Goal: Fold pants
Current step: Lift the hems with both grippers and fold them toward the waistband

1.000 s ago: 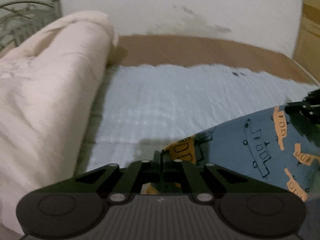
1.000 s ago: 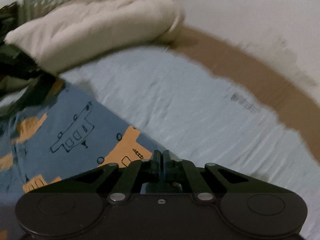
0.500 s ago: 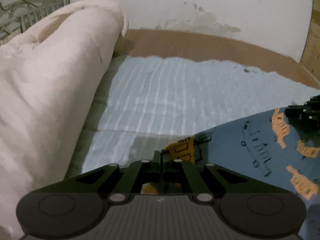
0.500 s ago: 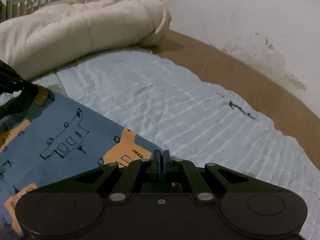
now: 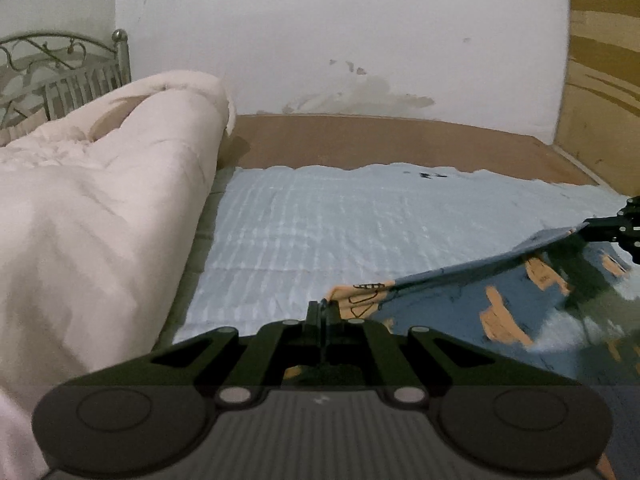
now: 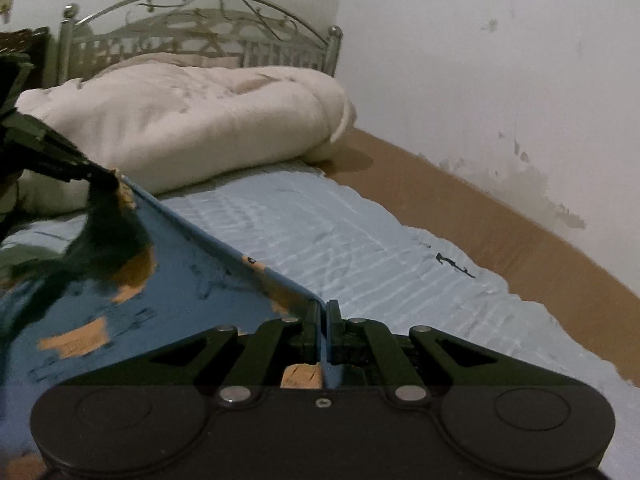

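The pants are blue with orange vehicle prints and hang stretched in the air between my two grippers above the bed. My left gripper is shut on one corner of the pants' top edge. My right gripper is shut on the other corner; the pants run from it up to the left gripper at the left. In the left wrist view the right gripper shows at the far right edge. The lower part of the pants is blurred.
A light blue mat covers the brown mattress. A rolled cream duvet lies along the left, in front of a metal headboard. A white wall runs behind, with a wooden panel at the right.
Both grippers have lifted the pants' edge off the bed and tilted up. The fabric now hangs taut between them, and more of the wall and headboard shows.
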{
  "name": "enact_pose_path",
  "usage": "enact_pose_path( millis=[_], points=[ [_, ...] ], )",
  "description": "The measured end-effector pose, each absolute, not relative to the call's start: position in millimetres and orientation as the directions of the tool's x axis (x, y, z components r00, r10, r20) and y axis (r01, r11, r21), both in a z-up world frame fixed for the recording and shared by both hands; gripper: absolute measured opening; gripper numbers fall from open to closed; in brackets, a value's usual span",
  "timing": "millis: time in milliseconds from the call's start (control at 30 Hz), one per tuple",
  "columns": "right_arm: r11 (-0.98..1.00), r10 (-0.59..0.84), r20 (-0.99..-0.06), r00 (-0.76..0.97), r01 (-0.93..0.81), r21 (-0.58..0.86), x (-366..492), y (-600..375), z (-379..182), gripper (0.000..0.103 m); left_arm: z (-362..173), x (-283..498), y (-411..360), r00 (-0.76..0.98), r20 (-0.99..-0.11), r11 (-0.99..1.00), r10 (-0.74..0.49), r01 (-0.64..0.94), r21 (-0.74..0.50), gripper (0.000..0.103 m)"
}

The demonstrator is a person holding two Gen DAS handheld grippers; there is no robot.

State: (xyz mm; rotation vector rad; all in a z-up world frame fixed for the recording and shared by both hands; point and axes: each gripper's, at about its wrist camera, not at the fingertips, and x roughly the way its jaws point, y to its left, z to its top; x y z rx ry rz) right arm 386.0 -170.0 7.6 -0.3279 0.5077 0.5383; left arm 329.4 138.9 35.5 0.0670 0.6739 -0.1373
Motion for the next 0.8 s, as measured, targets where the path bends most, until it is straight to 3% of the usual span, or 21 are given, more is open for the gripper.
enact_pose_path(
  millis=[367, 800],
  points=[
    [0.802, 0.409, -0.525, 0.746, -0.568, -0.183, 235.9, -174.8, 9.3, 0.000, 12.2, 233.6, 125.6, 0.768, -0.629, 0.980, -0.119, 0.193, 0.050, 0.000],
    [0.832, 0.385, -0.532, 0.754, -0.533, -0.155, 163.4, -171.3, -25.5, 0.000, -21.4, 183.3, 120.6, 0.782, -0.618, 0.978, -0.087, 0.185, 0.097, 0.000]
  ],
)
